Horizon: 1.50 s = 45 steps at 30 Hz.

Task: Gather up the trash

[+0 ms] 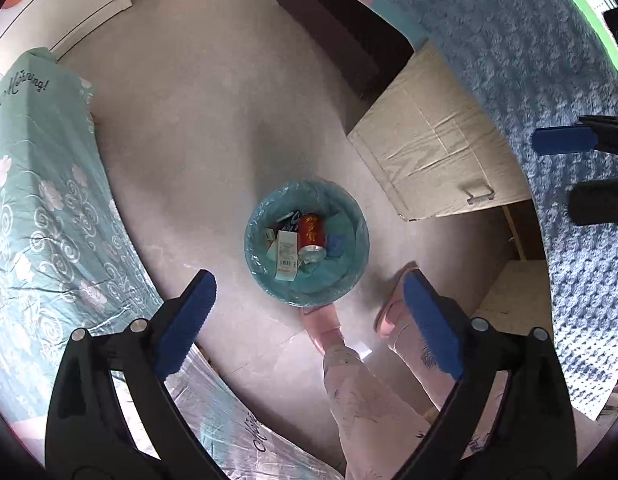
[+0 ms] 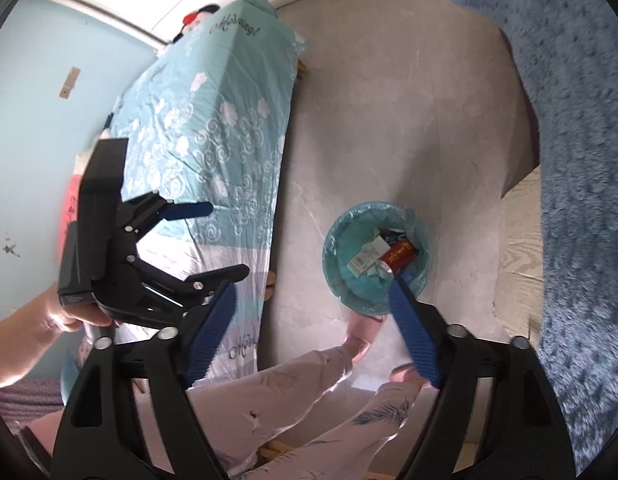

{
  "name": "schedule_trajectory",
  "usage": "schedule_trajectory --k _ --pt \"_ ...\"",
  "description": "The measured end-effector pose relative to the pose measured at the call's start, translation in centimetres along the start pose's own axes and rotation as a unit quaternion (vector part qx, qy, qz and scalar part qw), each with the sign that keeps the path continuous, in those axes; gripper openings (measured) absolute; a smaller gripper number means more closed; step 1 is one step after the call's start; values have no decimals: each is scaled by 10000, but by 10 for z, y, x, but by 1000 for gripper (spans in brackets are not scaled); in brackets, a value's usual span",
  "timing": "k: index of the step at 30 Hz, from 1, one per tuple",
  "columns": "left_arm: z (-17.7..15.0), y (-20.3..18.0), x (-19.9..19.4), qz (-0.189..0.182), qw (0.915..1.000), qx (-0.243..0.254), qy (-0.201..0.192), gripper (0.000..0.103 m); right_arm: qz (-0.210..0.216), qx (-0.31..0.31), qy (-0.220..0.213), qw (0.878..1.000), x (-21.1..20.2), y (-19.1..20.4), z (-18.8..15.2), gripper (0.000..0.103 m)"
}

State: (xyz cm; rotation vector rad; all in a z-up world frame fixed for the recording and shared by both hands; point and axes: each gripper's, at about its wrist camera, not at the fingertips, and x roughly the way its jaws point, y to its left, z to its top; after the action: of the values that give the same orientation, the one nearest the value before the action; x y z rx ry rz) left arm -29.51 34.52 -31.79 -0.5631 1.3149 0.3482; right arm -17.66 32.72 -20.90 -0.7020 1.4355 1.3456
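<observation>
left wrist: left gripper [image 1: 305,312] jaws spread, empty, above round teal plastic-lined trash bin [image 1: 351,280] on grey floor; red metal drink can [image 1: 311,237] inside, light, slippery, grip mid-body | right wrist: right gripper [image 2: 313,332] jaws spread, empty, bin [image 2: 337,276] below

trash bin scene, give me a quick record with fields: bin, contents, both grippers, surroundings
bin: round bin with teal liner, standing on the grey floor
contents: red can lying on its side, white labelled packet, other small scraps
left gripper: open, empty, above the bin
right gripper: open, empty, above the bin
surroundings: teal floral bedsheet, blue fuzzy blanket, person's feet in pink slippers beside the bin
</observation>
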Motion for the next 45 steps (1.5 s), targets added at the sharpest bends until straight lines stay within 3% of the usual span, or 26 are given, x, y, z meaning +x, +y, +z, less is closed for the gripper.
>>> schedule_trajectory --k 9,15,20,27,30,35,40,45 --pt "22 -33 -53 105 9988 221 -429 96 -200 422 -1109 9927 -101 5 -22 88" --pt "52 -92 -90 46 9942 755 -768 96 -699 790 -1866 9767 -180 -8 -68 88" --pt "69 -154 -114 -68 9864 1225 -1096 96 -1273 1167 -2215 9597 -229 -26 -117 88" --pt "84 -264 -139 -584 9637 2191 -1408 96 -1735 2021 -2701 9253 -286 -65 -200 88" --pt "89 -310 -139 -622 9537 2594 -1391 96 -1917 2400 -2859 9077 -303 -82 -236 88" --pt "85 -381 -152 -778 9327 3162 -1551 96 -2264 3239 -3098 8648 -327 -108 -305 88" --pt "71 -454 -153 -983 9089 3736 -1573 96 -2544 3782 -3159 8321 -340 -127 -373 88" --pt "59 -511 -150 -1074 8911 4109 -1598 96 -3031 3953 -3031 8124 -353 -132 -410 88"
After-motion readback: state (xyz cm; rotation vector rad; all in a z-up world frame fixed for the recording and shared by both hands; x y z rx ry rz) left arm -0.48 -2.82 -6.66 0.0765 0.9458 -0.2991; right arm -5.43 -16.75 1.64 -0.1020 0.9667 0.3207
